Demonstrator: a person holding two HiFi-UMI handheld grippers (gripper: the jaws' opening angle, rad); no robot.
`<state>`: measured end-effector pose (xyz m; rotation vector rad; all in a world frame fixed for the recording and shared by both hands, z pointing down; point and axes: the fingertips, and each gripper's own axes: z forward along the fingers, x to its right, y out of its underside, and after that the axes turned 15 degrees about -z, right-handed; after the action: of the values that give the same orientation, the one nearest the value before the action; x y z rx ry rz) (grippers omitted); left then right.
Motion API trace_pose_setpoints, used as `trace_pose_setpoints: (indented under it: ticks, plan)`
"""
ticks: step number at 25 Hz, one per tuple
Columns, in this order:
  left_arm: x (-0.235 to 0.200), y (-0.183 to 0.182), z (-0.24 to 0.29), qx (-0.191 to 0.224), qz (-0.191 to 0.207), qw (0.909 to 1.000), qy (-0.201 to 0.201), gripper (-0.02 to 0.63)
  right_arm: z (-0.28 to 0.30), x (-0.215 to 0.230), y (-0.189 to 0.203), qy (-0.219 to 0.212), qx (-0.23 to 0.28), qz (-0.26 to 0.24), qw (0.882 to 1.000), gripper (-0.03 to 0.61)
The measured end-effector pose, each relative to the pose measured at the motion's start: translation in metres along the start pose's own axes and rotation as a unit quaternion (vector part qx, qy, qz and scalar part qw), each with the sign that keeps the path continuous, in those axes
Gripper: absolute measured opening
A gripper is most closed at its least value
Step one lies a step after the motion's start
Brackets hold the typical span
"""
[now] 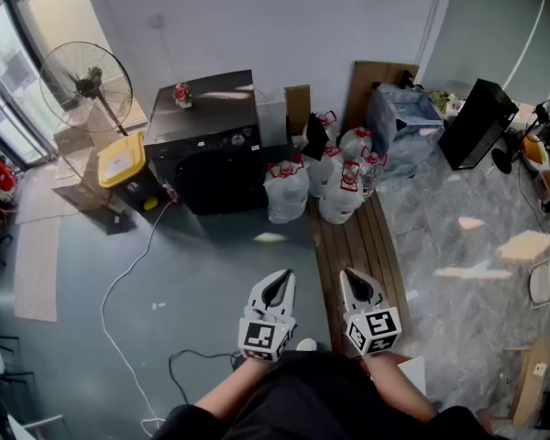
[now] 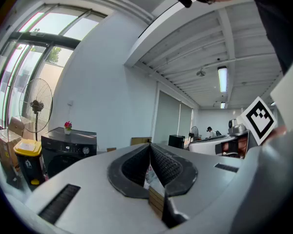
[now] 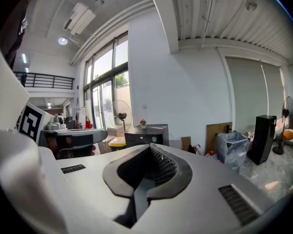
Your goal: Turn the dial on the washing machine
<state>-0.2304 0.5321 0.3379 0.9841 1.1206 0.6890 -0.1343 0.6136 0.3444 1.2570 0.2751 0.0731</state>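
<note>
Fingers (image 2: 136,165) of left gripper (image 1: 280,279) and right gripper (image 1: 352,278): closed together, nothing gripped; washing machine (image 1: 211,140) is placed far left, dial (image 2: 86,150) untouched; approach judged not yet begun, a forward carry being called for.

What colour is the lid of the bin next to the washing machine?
The lid is yellow; the head view shows it best.

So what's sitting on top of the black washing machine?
A little pot of red flowers stands on the washing machine, near a back corner. It hides the patch of lid beneath.
</note>
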Motion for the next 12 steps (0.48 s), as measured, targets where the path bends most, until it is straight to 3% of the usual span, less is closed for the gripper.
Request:
trace_pose_setpoints:
  ticks: [12]
  plan:
    - [0.017,0.017,0.004,0.004,-0.001,1.0000,-0.007,0.003,-0.025,0.028,0.022,0.018,0.001,0.007,1.000,-0.002]
